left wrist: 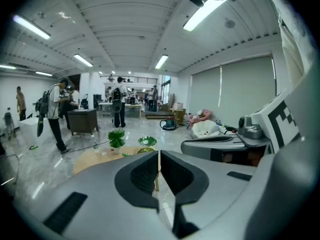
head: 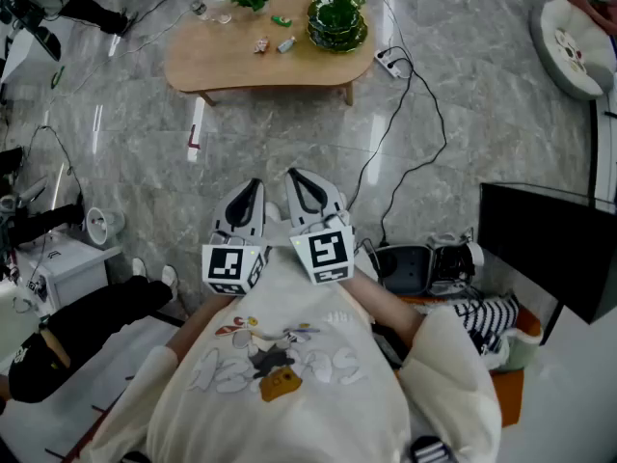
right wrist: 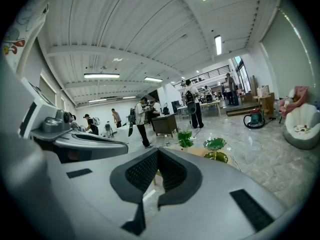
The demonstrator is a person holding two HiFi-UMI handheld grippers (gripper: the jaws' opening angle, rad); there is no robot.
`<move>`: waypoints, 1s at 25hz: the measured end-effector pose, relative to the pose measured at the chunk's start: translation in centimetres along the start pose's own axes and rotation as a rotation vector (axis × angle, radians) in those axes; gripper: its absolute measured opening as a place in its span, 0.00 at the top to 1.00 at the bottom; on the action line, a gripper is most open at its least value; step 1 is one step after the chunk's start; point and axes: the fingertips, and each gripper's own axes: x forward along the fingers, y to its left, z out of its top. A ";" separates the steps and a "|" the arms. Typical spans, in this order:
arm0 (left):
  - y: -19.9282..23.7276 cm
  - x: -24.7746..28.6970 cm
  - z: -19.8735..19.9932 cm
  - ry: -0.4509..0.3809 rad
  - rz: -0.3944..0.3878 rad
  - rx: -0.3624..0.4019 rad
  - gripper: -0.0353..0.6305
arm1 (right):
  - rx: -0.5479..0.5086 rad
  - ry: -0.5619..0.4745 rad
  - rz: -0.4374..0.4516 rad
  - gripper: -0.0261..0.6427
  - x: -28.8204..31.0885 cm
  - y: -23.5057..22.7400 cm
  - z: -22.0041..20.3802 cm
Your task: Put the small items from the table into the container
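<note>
I hold the left gripper (head: 251, 193) and right gripper (head: 301, 183) side by side, tilted slightly down, fingers of both closed on nothing; the table (head: 212, 70) stands well ahead of them

This is a big open work hall, like an office or a lab. It has a shiny stone floor (head: 482, 114), long strip lights (left wrist: 202, 13), desks (left wrist: 82, 121) far back with people (left wrist: 59, 114) standing around (some wear backpacks), loose cables (head: 443, 133) and a low wooden table (head: 241, 66).
</note>
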 end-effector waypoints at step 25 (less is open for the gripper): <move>12.8 -8.5 -1.8 -0.046 -0.081 -0.075 0.93 | -0.112 0.048 0.021 0.95 6.4 15.9 -0.2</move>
